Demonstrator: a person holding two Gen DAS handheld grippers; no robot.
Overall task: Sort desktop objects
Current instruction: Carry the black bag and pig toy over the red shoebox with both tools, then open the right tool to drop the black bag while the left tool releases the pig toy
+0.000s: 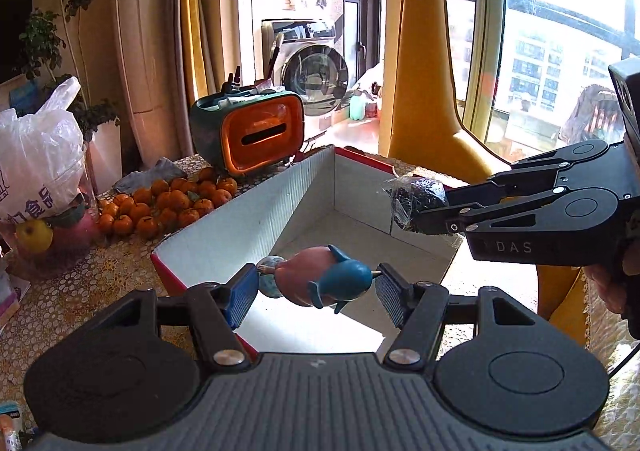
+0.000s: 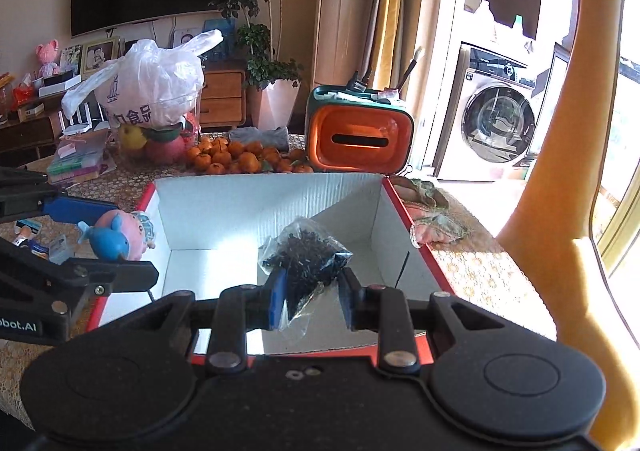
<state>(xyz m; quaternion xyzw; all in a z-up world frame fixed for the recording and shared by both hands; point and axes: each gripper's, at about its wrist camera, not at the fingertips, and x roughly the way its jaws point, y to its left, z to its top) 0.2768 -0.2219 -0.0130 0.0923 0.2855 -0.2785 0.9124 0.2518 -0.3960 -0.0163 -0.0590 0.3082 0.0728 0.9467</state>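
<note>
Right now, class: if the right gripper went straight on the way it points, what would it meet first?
Probably the far inner wall of the open box; the right gripper, holding the bag of dark bits, points into it. Depth is unclear.

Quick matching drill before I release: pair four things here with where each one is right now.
Things:
1. toy figure
2. bag of dark bits
3. oranges
4. brush

Places:
A. sticking up from the orange organiser
B. heaped on the table
C. in the left gripper
D. in the right gripper, over the box

Pairs: 1-C, 2-D, 3-B, 4-A
</note>
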